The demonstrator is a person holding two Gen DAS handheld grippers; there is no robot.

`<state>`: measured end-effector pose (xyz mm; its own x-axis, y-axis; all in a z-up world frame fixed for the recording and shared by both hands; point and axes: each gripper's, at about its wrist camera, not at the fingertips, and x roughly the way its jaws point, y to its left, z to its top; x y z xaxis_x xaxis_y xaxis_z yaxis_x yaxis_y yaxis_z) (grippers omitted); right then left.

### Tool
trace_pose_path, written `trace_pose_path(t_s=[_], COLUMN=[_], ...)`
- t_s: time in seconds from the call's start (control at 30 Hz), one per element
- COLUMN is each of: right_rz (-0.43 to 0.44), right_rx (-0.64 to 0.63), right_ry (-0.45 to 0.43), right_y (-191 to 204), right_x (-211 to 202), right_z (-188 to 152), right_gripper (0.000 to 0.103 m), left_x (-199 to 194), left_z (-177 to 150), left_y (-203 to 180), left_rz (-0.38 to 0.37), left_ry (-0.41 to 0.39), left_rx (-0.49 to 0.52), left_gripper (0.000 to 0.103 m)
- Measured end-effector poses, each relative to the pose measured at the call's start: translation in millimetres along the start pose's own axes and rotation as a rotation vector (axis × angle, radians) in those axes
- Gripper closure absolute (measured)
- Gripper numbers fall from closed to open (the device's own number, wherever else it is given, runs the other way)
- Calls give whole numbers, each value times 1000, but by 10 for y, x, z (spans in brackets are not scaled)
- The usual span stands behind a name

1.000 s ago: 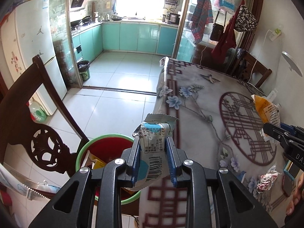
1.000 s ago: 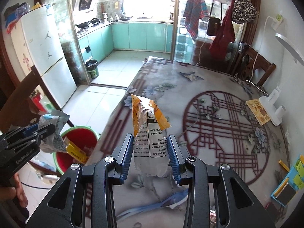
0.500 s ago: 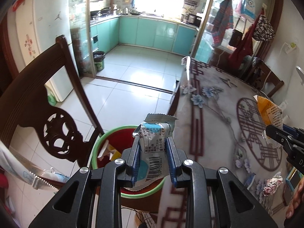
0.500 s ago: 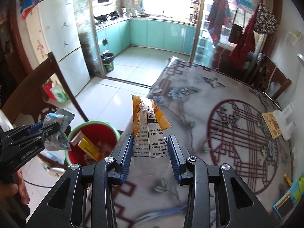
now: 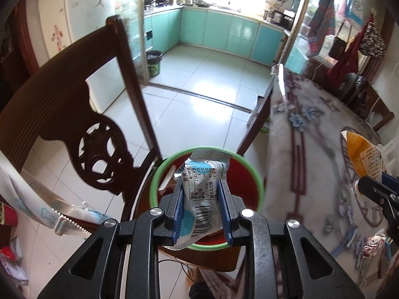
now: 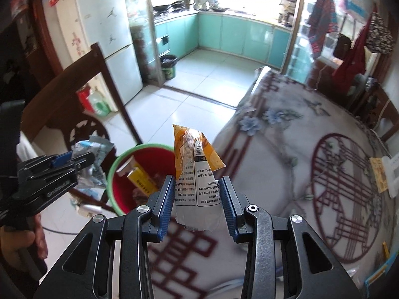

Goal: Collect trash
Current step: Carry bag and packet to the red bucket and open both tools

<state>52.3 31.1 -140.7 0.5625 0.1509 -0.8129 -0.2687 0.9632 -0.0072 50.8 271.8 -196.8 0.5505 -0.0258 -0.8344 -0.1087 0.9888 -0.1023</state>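
My left gripper (image 5: 201, 189) is shut on a crumpled silver-blue wrapper (image 5: 203, 186) with a barcode, held right above the red bucket (image 5: 245, 182) with a green rim. That bucket (image 6: 119, 186) stands on a chair seat beside the table and holds a yellow packet (image 6: 142, 180) and other scraps. My right gripper (image 6: 197, 189) is shut on an orange-and-white snack bag (image 6: 197, 172), over the table's edge just right of the bucket. The left gripper (image 6: 84, 159) with its wrapper shows at the left of the right wrist view, and the right gripper (image 5: 366, 186) at the right edge of the left wrist view.
A dark carved wooden chair back (image 5: 74, 114) rises left of the bucket. The table (image 6: 286, 162) wears a grey floral cloth; a foil candy wrapper (image 5: 374, 244) and a blue toothbrush (image 5: 345, 241) lie on it. White tiled floor (image 5: 199, 104) runs to the kitchen.
Both grippers have swung left and down toward the bucket with their loads. The silver-blue wrapper now hangs over the bucket's mouth, and the orange bag has neared the table's edge.
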Motion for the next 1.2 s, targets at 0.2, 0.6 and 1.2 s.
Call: trace_pose_path(t_s=[0.2,0.6,1.2], right_rz=[52,82,89], right_rx=[-25,-46,-50], right_ry=[60,141,185], right_y=[194,404,423], right_x=[236,573,897], right_z=[-23,2,198], right_gripper=[68,68,68], left_x=[177,509,888], left_z=[-82,-42,177], left_y=[167,307,413], left_rz=[23,32,36], left_ry=[47,115,169], left_rx=[-24,-26,-34], left_gripper=[80,80,80])
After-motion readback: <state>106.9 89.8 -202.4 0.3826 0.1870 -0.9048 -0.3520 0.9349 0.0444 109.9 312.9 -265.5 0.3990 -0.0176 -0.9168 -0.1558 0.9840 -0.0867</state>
